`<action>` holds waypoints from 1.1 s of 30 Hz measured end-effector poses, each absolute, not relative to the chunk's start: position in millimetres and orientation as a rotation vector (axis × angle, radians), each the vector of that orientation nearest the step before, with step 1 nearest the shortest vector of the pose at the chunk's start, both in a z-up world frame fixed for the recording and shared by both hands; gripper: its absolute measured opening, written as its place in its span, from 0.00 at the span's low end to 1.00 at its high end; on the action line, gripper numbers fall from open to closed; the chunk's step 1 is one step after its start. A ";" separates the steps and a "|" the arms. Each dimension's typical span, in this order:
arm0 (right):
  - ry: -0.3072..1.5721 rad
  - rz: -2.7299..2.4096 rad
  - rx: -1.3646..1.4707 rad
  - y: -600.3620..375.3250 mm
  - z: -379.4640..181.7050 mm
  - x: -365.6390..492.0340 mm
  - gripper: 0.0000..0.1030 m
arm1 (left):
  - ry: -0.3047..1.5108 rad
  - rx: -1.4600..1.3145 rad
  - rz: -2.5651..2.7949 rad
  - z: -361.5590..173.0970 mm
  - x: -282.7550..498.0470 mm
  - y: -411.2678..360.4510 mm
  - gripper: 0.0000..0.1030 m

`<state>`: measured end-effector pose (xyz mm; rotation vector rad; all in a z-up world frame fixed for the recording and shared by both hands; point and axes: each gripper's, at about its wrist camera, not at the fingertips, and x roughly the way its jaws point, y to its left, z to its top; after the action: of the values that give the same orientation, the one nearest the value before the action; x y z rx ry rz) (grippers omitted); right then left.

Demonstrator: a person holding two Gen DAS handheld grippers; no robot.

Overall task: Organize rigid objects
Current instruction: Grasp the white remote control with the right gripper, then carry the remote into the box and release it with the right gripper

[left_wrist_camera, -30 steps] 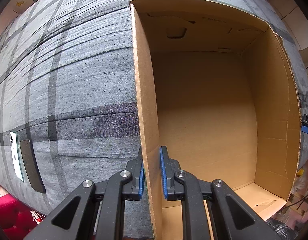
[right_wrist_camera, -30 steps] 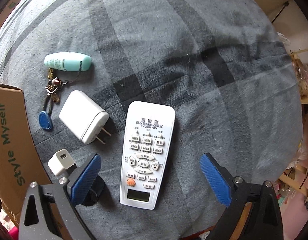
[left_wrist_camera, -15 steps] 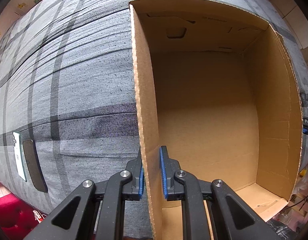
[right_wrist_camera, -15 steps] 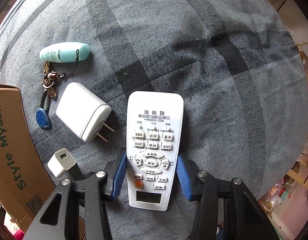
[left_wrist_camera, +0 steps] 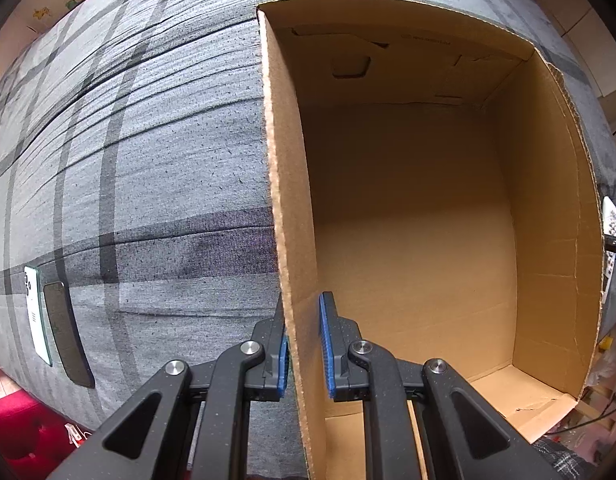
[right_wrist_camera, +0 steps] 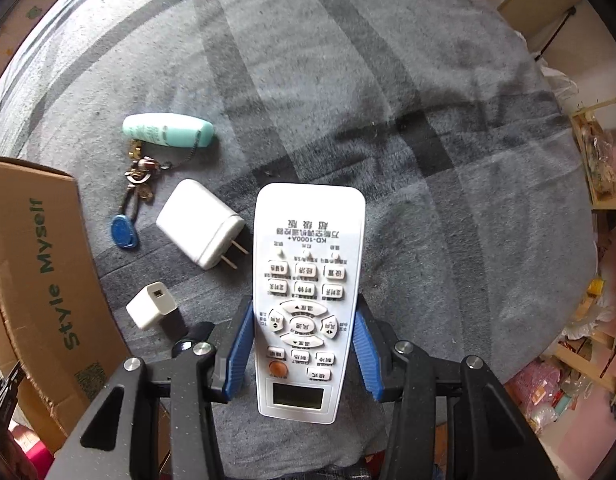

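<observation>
Right gripper clamps the white remote by its sides above the grey plaid bedcover, chargers and keys lying to its left, while the left gripper pinches the cardboard box wall.

The open brown cardboard box is sitting totally empty inside, so plenty of room in there; only its left wall is getting in the way. On the grey plaid bedspread, the stretch to the right of the white remote control is lying wide open. The left is crowding up: big white plug charger, small white cube charger, blue-tag keyring and mint-green tube are all sitting close together beside the box's outer wall.
</observation>
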<state>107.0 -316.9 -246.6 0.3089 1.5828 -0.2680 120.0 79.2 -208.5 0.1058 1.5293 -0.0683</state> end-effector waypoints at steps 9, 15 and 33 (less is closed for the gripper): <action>1.514 -0.188 0.236 -276.8 -201.2 108.6 0.48 | 1.510 0.093 -0.108 -206.0 117.2 85.0 0.14; 1.481 -0.126 0.184 -253.9 -161.9 114.2 0.48 | 1.506 0.092 -0.113 -204.8 115.6 84.0 0.14; 1.445 0.094 0.044 -131.8 -117.1 134.1 0.48 | 1.493 0.084 -0.149 -203.5 113.5 86.8 0.14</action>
<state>134.1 -131.8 -117.1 0.0438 1.4446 0.0943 113.5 86.8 -203.5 0.0839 1.4934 -0.1488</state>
